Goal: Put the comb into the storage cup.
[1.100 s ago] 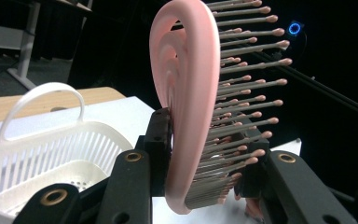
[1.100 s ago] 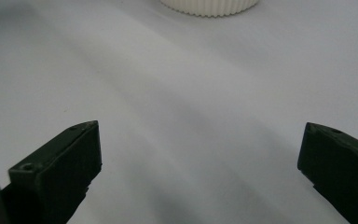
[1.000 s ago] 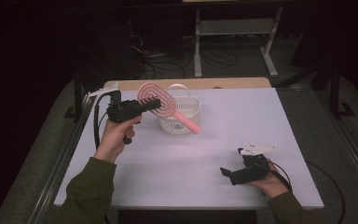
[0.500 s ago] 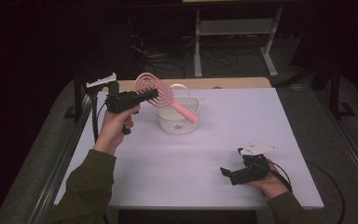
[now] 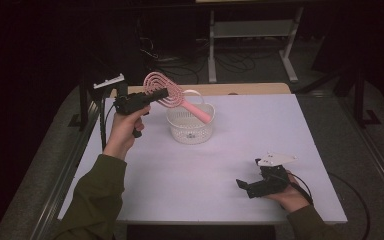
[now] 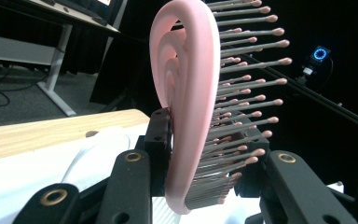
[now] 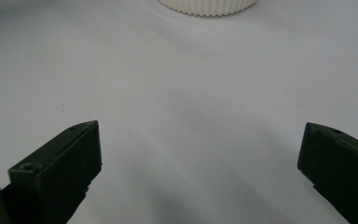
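Two tongs | left tongs (image 5: 162, 93) grasping pink brush (image 5: 166, 90) above white basket (image 5: 190, 131) | right tongs (image 5: 246, 186) released on table (image 5: 190, 185)

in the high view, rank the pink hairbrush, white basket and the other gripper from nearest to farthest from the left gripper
1. Pink hairbrush: clamped by its head in the left gripper, raised at the table's far left.
2. White basket: on the table just right of it, under the brush handle.
3. Right gripper: at the near right edge, fingers open.
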`<state>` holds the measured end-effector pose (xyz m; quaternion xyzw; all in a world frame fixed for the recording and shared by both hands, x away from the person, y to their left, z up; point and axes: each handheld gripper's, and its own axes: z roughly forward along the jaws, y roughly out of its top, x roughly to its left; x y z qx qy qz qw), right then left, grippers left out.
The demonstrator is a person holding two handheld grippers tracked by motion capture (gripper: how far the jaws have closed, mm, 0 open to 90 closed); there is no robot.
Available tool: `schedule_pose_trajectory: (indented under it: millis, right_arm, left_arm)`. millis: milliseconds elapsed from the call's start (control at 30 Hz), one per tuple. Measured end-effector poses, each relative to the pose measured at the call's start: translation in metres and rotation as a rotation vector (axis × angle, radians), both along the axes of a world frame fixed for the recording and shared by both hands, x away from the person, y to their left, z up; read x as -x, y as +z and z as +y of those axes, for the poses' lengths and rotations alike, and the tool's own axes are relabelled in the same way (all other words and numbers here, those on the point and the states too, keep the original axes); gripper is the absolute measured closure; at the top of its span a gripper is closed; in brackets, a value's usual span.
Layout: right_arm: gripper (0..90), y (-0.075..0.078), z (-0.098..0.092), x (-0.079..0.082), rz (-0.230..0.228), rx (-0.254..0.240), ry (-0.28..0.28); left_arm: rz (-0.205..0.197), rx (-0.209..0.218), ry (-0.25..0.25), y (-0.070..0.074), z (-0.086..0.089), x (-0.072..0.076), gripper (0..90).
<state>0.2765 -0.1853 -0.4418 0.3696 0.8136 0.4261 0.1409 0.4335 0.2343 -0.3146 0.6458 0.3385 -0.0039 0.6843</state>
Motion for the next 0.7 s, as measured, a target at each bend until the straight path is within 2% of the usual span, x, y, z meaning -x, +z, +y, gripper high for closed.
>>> schedule_pose_trajectory:
  millis: [500, 700]
  right_arm:
    - [0.0, 0.0, 0.0, 0.0, -0.004, 0.0, 0.002]
    - [0.0, 0.0, -0.001, 0.0, -0.004, 0.0, 0.001]
  left_arm:
    - [0.01, -0.036, 0.072, -0.013, -0.006, -0.008, 64.9]
    - [0.038, -0.037, 0.108, -0.026, -0.007, -0.013, 64.9]
